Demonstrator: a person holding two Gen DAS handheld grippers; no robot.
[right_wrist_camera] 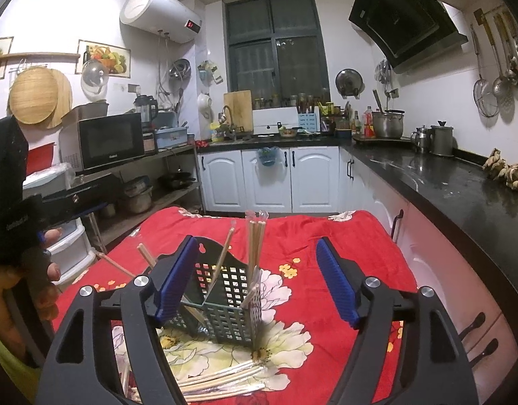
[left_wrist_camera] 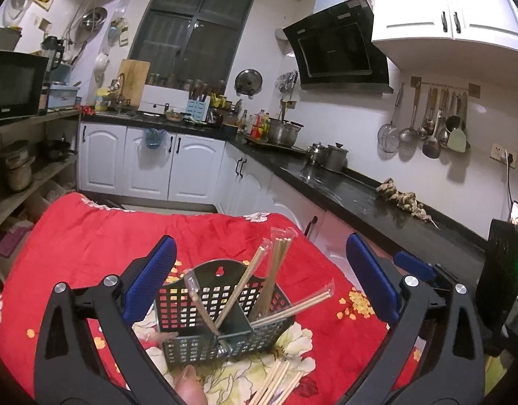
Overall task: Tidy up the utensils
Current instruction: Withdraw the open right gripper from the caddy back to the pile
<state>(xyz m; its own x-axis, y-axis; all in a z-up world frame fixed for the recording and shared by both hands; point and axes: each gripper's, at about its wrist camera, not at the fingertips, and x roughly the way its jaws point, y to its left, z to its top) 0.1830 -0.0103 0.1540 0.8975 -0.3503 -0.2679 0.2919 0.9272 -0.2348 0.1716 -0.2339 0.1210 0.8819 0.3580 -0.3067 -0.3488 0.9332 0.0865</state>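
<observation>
A dark perforated utensil caddy (left_wrist_camera: pixel 191 347) (right_wrist_camera: pixel 232 324) with a middle divider stands on a table under a red floral cloth (left_wrist_camera: pixel 90 236) (right_wrist_camera: pixel 360 243). Several wrapped chopsticks (left_wrist_camera: pixel 279 263) (right_wrist_camera: pixel 255 239) lean upright in it. More wrapped chopsticks (left_wrist_camera: pixel 275 381) (right_wrist_camera: pixel 218 381) lie flat on the cloth in front of it. My left gripper (left_wrist_camera: pixel 260 241) is open wide, its blue pads apart from the caddy on either side. My right gripper (right_wrist_camera: pixel 256 241) is open too, holding nothing. One of its blue fingers (left_wrist_camera: pixel 414 265) shows at the right of the left wrist view.
A black counter (left_wrist_camera: pixel 360 195) over white cabinets runs along the right and back. Shelves with a microwave (right_wrist_camera: pixel 107 141) and plastic drawers (right_wrist_camera: pixel 70 246) stand at the left. A thumb (left_wrist_camera: pixel 188 384) shows at the bottom edge, and a hand (right_wrist_camera: pixel 46 270) at the left.
</observation>
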